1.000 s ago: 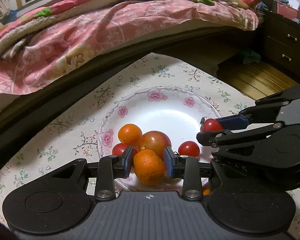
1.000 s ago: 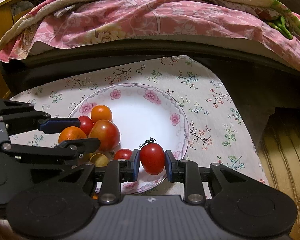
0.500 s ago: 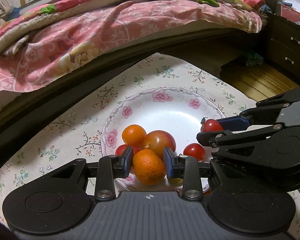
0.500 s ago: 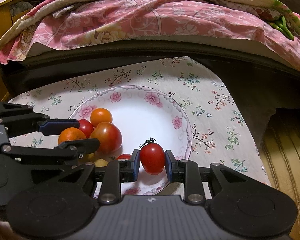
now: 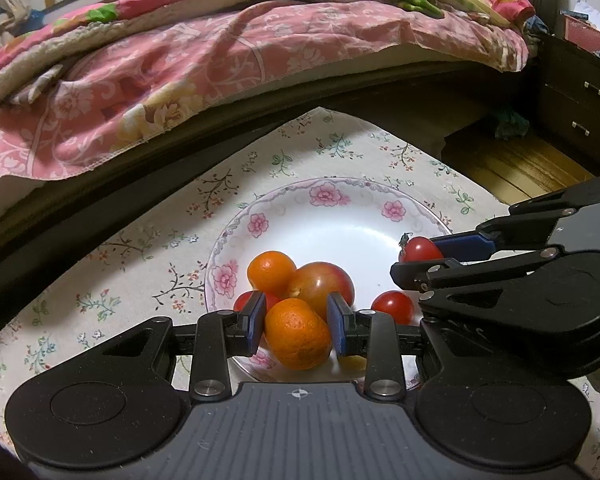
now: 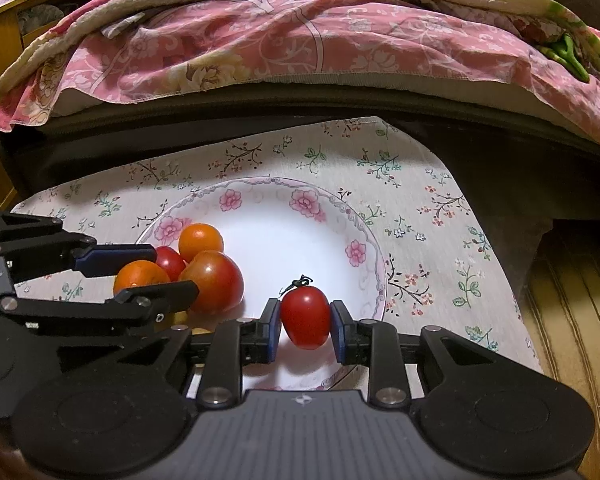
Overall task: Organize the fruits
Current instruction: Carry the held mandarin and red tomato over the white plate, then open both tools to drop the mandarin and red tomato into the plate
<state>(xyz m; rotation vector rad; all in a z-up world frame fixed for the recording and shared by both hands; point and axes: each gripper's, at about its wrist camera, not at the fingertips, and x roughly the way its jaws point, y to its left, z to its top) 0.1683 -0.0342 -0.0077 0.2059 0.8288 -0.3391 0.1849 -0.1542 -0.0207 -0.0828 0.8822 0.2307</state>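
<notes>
Partly hidden, left claw [image 5: 296,326] grips orange [image 5: 298,334]; right claw [image 6: 306,330] grips tomato [image 6: 305,316].

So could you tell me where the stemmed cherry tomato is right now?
It sits between the right gripper's pads, over the plate's near right rim, right of the large tomato.

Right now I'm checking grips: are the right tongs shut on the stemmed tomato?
Shut on it: the right tongs have a blue pad pressed against each side of the stemmed tomato, above the plate.
</notes>
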